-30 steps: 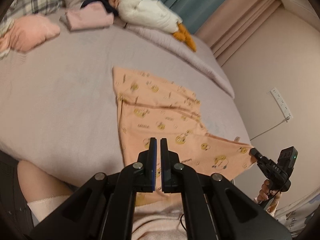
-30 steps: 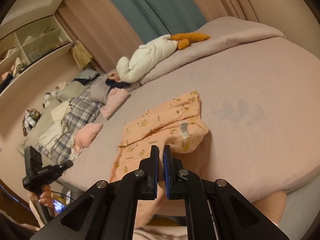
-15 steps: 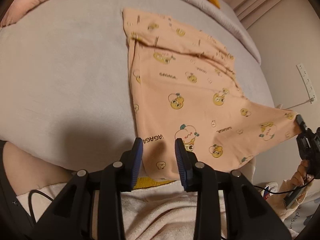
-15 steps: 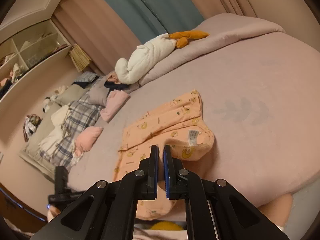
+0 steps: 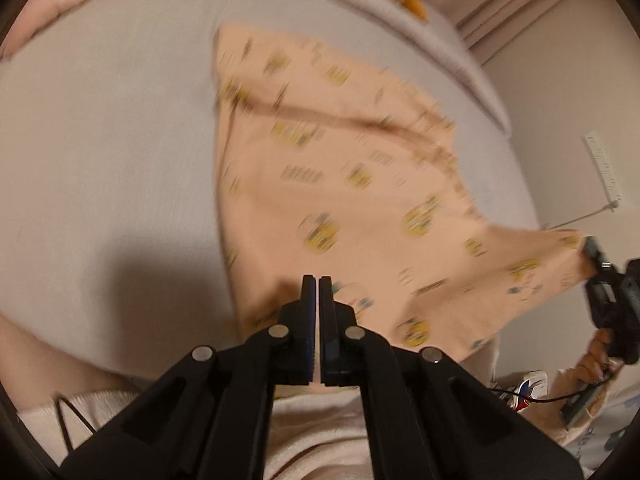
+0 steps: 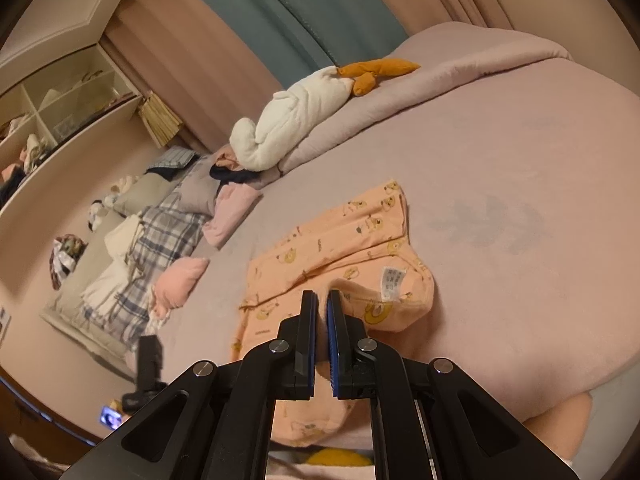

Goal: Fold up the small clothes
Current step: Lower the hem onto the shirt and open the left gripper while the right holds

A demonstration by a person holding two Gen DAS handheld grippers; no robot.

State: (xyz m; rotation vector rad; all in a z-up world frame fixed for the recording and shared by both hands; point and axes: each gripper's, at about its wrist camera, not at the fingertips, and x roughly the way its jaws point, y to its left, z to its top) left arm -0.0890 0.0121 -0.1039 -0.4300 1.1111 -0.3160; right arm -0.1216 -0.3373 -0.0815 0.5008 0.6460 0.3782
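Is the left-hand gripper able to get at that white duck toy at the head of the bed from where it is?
Probably not: the left gripper is shut at the orange garment's near hem, and the duck toy lies across the bed.

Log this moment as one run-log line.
task: fold clothes | left gripper: shut on garment hem | right gripper: shut on garment corner | garment: partly lifted off bed

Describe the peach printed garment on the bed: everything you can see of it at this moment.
The peach garment is soft, thin knit printed with small yellow cartoon figures; a white care label shows. It lies partly folded on the mauve bed cover, its near edge hanging over the bedside. The right gripper pinches a lifted corner; the left gripper is shut on its near hem.
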